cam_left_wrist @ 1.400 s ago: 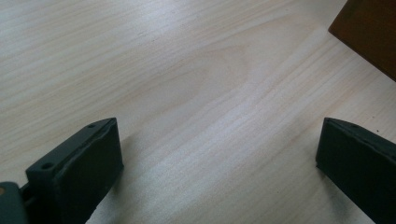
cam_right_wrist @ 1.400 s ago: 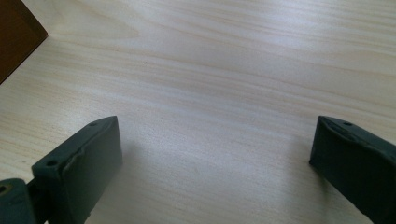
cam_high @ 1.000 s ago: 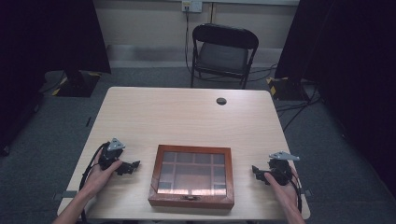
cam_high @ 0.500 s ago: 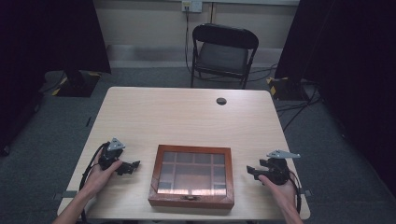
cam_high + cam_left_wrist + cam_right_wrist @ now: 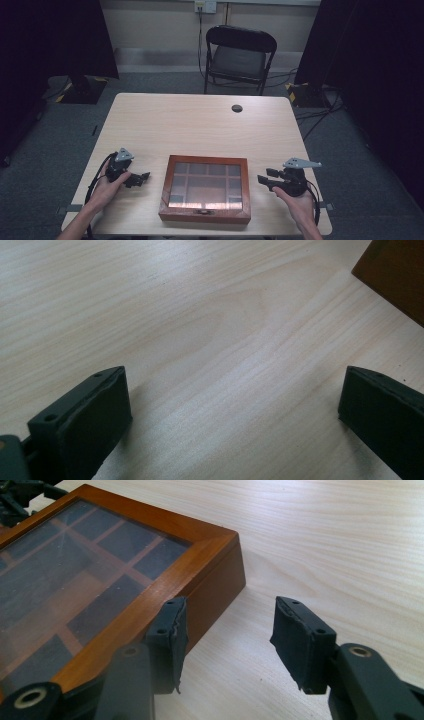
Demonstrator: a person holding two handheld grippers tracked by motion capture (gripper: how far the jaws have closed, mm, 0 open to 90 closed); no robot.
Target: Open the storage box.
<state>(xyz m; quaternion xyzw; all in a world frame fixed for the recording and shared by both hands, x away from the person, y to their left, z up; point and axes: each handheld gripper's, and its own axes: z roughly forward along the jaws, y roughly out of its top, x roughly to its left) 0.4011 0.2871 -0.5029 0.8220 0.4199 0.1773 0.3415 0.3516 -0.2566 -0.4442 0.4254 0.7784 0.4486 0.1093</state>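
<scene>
Bench (image 5: 200, 120), pale wood. Wooden box (image 5: 206, 187) with a gridded glass lid sat at the near edge, between my two hands, closed, its small clasp facing me.

Main risk as I judged it: the box lay close to the near edge, so a sideways shove from either gripper could have slid or skewed it toward the drop. A grip on the frame alone could also have slipped, since the polished side walls looked smooth. The glass pane was the other worry; a jaw tip landing on it rather than on the wood might have scratched or cracked it. The clasp looked too small for a casual approach.

Right gripper (image 5: 265, 177) hovered just off the box's right side, pointing at it. In the right gripper view its jaws had just been closing and stood roughly half apart, nothing between them but bare bench; the left-hand pad (image 5: 172, 640) overlapped the box frame's corner in that view, whether touching I could not tell.

Left gripper (image 5: 141, 177) rested near the box's left side, apart from it. In the left gripper view its jaws were spread wide over bare wood, holding nothing, with the box corner (image 5: 395, 275) showing at the upper right.
</scene>
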